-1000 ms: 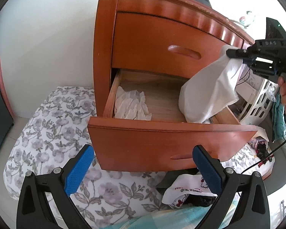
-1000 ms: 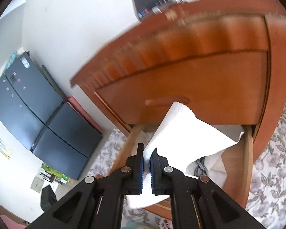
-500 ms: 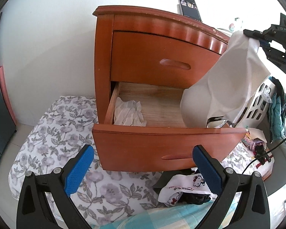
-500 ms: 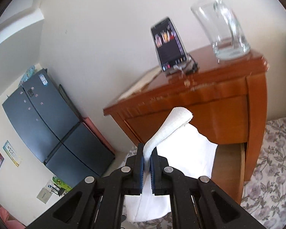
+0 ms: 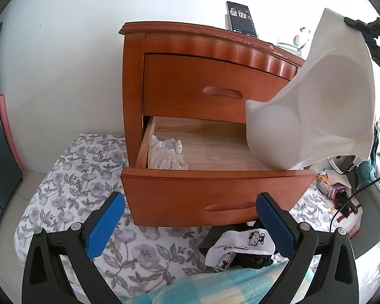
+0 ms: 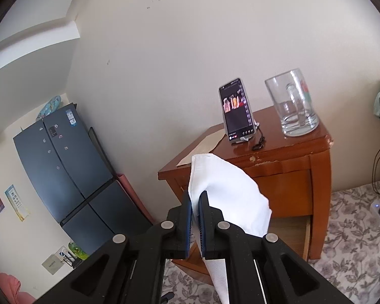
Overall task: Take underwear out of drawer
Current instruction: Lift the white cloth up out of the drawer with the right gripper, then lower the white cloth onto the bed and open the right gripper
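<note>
Spread wide with nothing between its pads, the left gripper (image 5: 190, 217) is held before the open drawer (image 5: 215, 195), where crumpled white cloth (image 5: 167, 152) is seen at left. White underwear (image 5: 314, 106) is clamped by the right gripper (image 6: 195, 202), hanging above the drawer's right end.

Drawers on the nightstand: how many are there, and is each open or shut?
2. The upper drawer is shut; the lower drawer is pulled open, with a crumpled white garment at its left. No others show.
</note>
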### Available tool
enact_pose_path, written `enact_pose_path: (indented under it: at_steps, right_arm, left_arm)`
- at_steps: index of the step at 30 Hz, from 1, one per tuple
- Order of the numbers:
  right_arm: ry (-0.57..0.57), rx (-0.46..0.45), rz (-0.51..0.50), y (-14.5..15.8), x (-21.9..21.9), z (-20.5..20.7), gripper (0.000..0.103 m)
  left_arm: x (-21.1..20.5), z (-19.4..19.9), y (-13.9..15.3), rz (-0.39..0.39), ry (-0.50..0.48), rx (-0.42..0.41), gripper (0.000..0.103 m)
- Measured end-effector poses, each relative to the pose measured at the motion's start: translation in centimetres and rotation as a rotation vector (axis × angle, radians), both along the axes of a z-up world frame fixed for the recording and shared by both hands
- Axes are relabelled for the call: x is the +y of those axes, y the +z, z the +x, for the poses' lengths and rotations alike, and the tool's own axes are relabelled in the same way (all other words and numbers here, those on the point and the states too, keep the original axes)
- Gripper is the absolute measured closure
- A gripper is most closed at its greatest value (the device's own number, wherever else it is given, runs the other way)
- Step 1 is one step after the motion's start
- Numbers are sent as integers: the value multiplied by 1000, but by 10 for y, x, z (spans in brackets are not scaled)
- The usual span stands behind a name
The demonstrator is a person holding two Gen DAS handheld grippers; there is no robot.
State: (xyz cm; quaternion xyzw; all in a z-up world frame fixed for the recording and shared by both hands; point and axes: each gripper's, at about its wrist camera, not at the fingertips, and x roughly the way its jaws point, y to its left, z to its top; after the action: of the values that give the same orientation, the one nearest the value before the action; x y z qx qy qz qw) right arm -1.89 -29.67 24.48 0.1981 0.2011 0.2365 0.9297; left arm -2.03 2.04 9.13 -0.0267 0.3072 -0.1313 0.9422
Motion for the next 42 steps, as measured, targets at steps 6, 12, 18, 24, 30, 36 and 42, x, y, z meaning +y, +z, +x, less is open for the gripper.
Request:
enact_pose_path:
  at_steps: [6, 12, 18, 24, 30, 36, 42]
  right_arm:
    - [-8, -44, -15, 15, -3, -26, 98]
    - [-17, -71, -37, 23, -4, -46, 98]
    - [-43, -59, -37, 15, -9, -54, 98]
    - [-63, 13, -55, -9, -12, -50, 98]
    - [-56, 138, -104, -57, 3, -27, 98]
    - [42, 352, -136, -137, 43, 11, 97]
    - [148, 489, -189, -199, 91, 36, 97]
  left_arm:
    - [-3, -7, 4, 3, -11, -8, 0]
    - [-1, -11, 5, 0, -8, -13, 0]
    - [-1, -12, 5, -1, -13, -12, 0]
    - [-1, -12, 3, -3, -13, -5, 0]
    - [-1, -11, 2, 0, -11, 1, 0]
    - [1, -9, -1, 4, 0, 12, 0]
    - [4, -7, -3, 11, 15, 19, 0]
